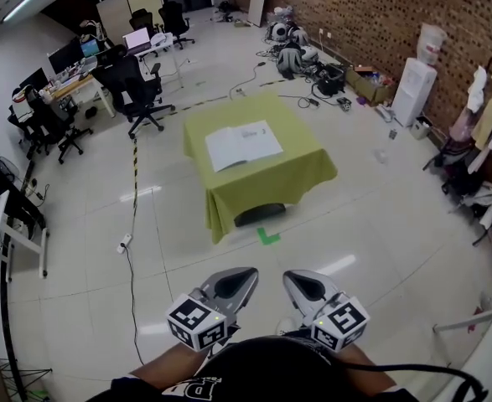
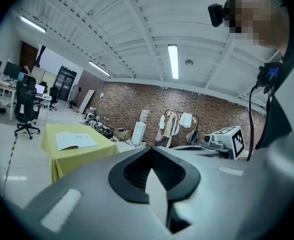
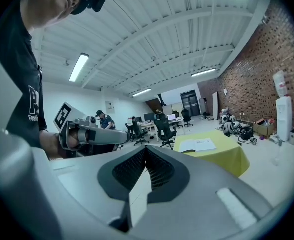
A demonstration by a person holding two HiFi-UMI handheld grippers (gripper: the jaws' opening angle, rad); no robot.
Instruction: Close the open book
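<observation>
Clearly apart from both grippers, the book (image 1: 243,145) lies open and flat on a low table (image 1: 309,172) draped in a yellow-green cloth (image 1: 266,182), in the middle of a large room with a pale tiled floor (image 1: 380,241). Its white pages face up, and it sits toward the far left part of the tabletop as the head view shows it. The left gripper (image 1: 235,285) and the right gripper (image 1: 302,287) are held side by side near the person's body, both pointing toward the table, with a stretch of bare floor and a green tape mark (image 1: 267,236) between them and the cloth's near edge. On the left gripper (image 2: 151,151) the jaws are pressed together with nothing between them, and the book (image 2: 75,140) shows far off to the left beyond them. On the right gripper (image 3: 145,151) the jaws also meet at the tips, empty, with the book (image 3: 198,145) to the right. Behind the table stand a brick wall (image 1: 371,15) with a water dispenser (image 1: 415,90), and office chairs (image 1: 137,90) by desks (image 1: 78,82) on the left.
</observation>
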